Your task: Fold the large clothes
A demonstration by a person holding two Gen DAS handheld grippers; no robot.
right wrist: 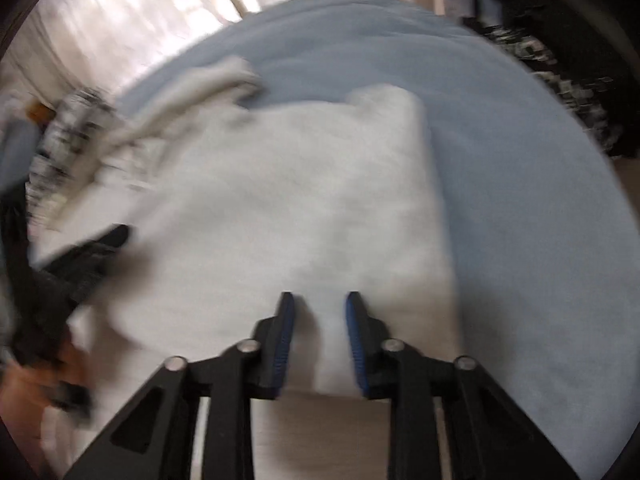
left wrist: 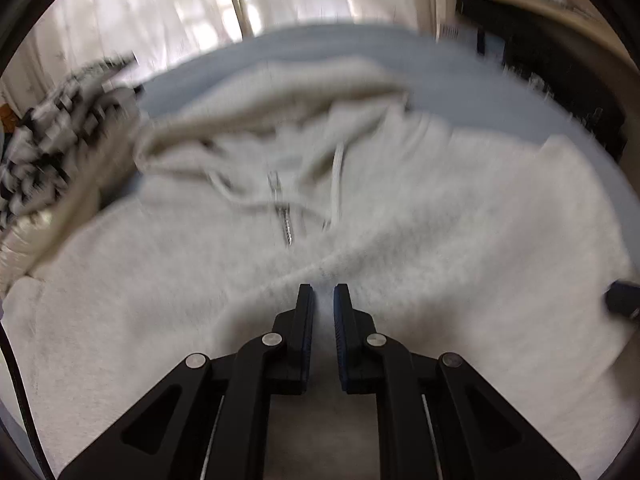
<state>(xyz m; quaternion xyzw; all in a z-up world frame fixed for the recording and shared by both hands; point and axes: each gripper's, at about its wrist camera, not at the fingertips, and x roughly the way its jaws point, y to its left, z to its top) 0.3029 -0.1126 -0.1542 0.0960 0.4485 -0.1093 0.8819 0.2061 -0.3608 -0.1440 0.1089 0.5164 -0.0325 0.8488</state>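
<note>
A light grey zip hoodie (left wrist: 400, 208) lies spread on a pale blue sheet (left wrist: 472, 84), hood and drawstrings toward the far side, zipper (left wrist: 286, 224) near the middle. My left gripper (left wrist: 323, 290) has its jaws nearly together, with a raised ridge of hoodie fabric pinched between the pads. In the right wrist view the hoodie (right wrist: 304, 184) shows its folded right side. My right gripper (right wrist: 320, 298) is closed on a strip of its near edge. The left gripper (right wrist: 80, 264) appears blurred at that view's left. Both views are motion-blurred.
A black-and-white patterned cloth (left wrist: 52, 140) is heaped at the left beside the hoodie. Pale curtains (left wrist: 168, 8) hang behind the bed. A wooden shelf (left wrist: 560, 4) and dark items (left wrist: 568, 92) stand at the far right. Bare blue sheet (right wrist: 540, 200) lies right of the hoodie.
</note>
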